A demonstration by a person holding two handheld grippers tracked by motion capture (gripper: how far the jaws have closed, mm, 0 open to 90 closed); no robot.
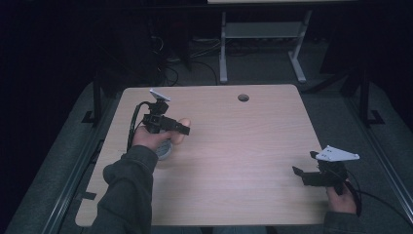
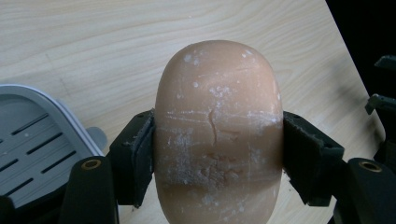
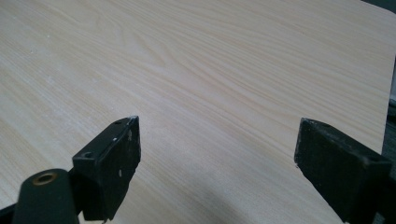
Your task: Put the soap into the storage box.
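Note:
A peach-coloured oval bar of soap point(image 2: 218, 135), scuffed with white marks, is clamped between both pads of my left gripper point(image 2: 218, 154). In the high view the left gripper point(image 1: 181, 129) holds the soap point(image 1: 183, 124) just above the left part of the wooden table point(image 1: 243, 146). A grey slotted soap dish point(image 2: 32, 140) lies on the table beside and below it, partly hidden under the hand as a grey dish point(image 1: 164, 151). My right gripper point(image 3: 217, 163) stands open over bare wood, with nothing between its jaws; it rests near the table's right front edge point(image 1: 304, 173).
A round cable hole point(image 1: 243, 97) sits near the table's far edge. Beyond the table stands a white metal desk frame point(image 1: 263, 44) on a dark floor with cables. Dark rails run along both sides of the table.

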